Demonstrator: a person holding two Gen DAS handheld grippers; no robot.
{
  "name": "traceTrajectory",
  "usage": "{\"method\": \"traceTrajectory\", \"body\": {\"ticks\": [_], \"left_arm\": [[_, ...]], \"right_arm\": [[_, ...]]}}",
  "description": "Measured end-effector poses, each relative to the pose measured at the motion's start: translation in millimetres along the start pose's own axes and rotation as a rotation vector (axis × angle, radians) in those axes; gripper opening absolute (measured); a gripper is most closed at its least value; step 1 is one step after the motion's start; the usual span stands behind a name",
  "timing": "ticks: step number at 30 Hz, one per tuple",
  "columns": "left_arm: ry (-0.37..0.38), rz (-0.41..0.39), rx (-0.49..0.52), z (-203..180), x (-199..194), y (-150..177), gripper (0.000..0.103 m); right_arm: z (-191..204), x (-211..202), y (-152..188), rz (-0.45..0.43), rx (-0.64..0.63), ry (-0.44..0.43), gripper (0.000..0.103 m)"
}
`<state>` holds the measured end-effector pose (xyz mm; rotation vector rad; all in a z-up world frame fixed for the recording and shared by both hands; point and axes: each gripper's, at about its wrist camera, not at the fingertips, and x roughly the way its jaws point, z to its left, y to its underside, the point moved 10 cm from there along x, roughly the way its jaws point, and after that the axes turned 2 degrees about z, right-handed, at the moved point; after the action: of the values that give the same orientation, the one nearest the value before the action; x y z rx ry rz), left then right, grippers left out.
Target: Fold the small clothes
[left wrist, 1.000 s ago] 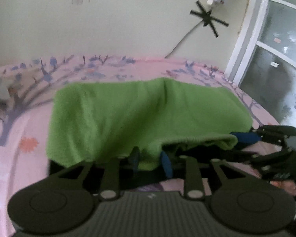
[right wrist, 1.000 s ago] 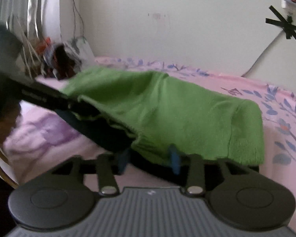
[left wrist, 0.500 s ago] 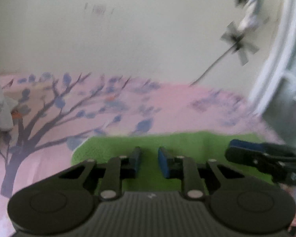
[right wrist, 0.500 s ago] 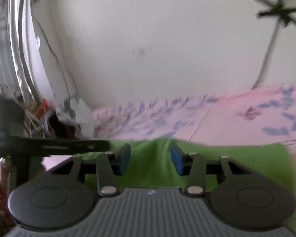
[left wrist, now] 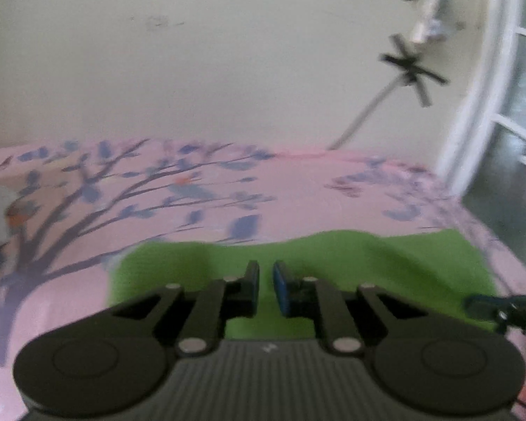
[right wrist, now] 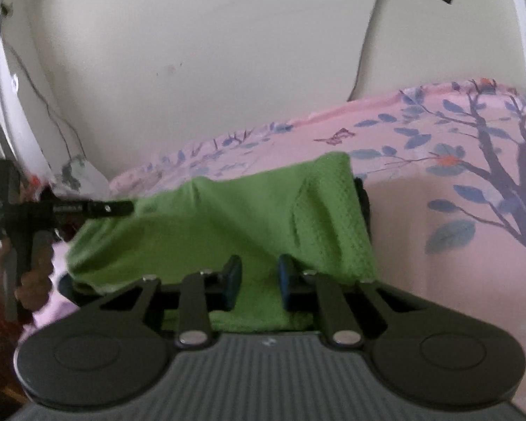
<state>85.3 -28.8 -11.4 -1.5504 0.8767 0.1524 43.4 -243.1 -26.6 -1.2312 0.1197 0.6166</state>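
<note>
Progress looks roughly mid-fold to me. Green waffle-knit cloth [right wrist: 235, 217] sits on the pink tree-print bedsheet [right wrist: 420, 210], and in the right wrist view it's humped up off the bed rather than lying flat, with something dark peeking out at its 3 o'clock edge, can't tell what. Left tool [left wrist: 265, 289] has its blue pads nearly together with a thin gap, green cloth showing behind it; whether any fabric is pinched I honestly cannot tell. Right tool [right wrist: 259, 282] is released, jaws apart, hovering over the near edge of the cloth. My guess is one fold is partly laid but not flattened, so smoothing and at least another fold are left.
</note>
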Motion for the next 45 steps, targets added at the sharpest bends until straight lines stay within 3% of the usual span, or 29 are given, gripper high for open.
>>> {"method": "traceTrajectory", "body": {"ticks": [2,4,6,8,10,14,26,42,45], "left_arm": [[0.035,0.002,0.048,-20.3,2.9,1.7,0.011],[0.045,0.019,0.089,-34.3,11.4,5.8,0.014],[0.032,0.050,0.093,-37.5,22.7,12.3,0.014],[0.025,0.074,0.074,-33.8,32.1,18.3,0.014],[0.032,0.068,0.062,-30.7,34.0,18.7,0.014],[0.019,0.053,0.066,-28.1,35.3,19.4,0.014],[-0.066,-0.055,0.171,-36.4,30.3,26.8,0.014],[-0.110,-0.079,0.186,-36.7,25.5,29.8,0.021],[-0.111,-0.080,0.184,-36.5,25.3,30.1,0.022]], "right_arm": [[7.1,-3.5,-16.5,-0.064,-0.014,-0.009,0.042],[10.7,0.9,-35.4,-0.110,-0.040,0.008,0.042],[8.3,18.0,-45.1,-0.103,-0.070,0.049,0.042],[-4.2,44.5,-43.2,-0.040,-0.097,0.126,0.039],[-21.9,63.8,-39.2,-0.027,-0.138,0.214,0.026],[-31.0,71.6,-42.6,-0.056,-0.128,0.237,0.024],[-26.7,63.9,-37.2,-0.064,-0.176,0.283,0.024],[-2.2,14.2,12.7,-0.043,-0.267,0.342,0.029],[0.2,13.4,15.7,-0.039,-0.284,0.343,0.034]]}}
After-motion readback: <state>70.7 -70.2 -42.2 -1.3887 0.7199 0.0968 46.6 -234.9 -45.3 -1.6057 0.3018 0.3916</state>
